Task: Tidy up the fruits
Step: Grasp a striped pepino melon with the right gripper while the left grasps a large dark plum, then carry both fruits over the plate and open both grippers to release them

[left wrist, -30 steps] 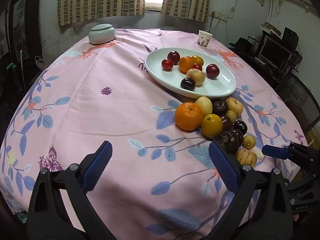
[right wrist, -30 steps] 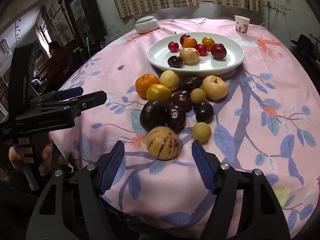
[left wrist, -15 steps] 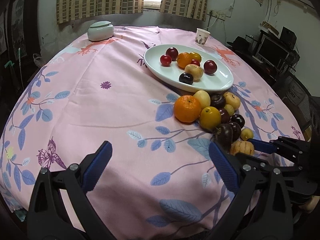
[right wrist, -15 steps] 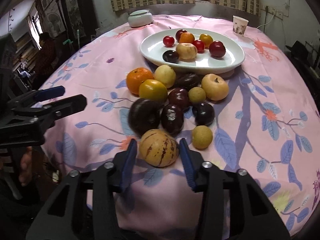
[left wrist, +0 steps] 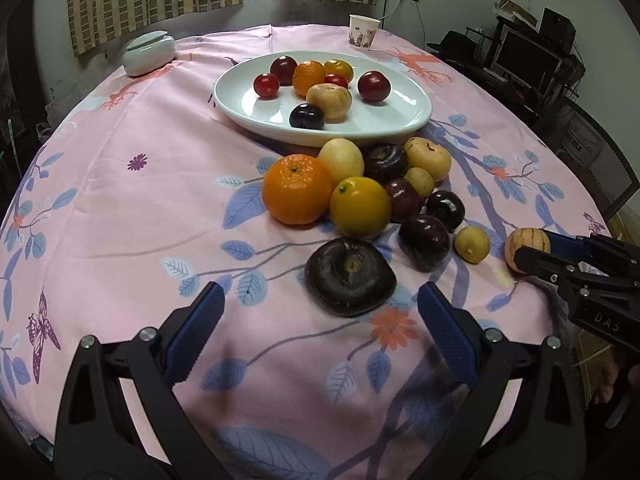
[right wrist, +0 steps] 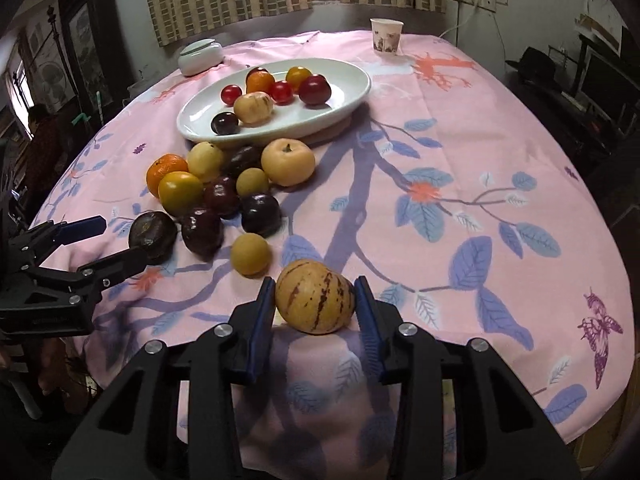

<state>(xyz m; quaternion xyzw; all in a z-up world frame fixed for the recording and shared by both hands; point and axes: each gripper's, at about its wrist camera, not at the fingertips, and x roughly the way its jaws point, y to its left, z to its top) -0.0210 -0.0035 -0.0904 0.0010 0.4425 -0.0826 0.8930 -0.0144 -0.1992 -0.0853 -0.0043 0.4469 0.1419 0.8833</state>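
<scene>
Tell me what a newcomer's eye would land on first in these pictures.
First, the striped yellow melon-like fruit at the near table edge, clamped in the right gripper. Next, the heap of loose fruit on the pink floral tablecloth, led by a bright orange, just in front of the white oval plate holding more fruit. The left gripper gapes open before a big dark fruit.

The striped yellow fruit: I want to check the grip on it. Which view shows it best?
The right wrist view: the striped yellow fruit sits whole between the right gripper. The left wrist view shows it small, partly hidden.
</scene>
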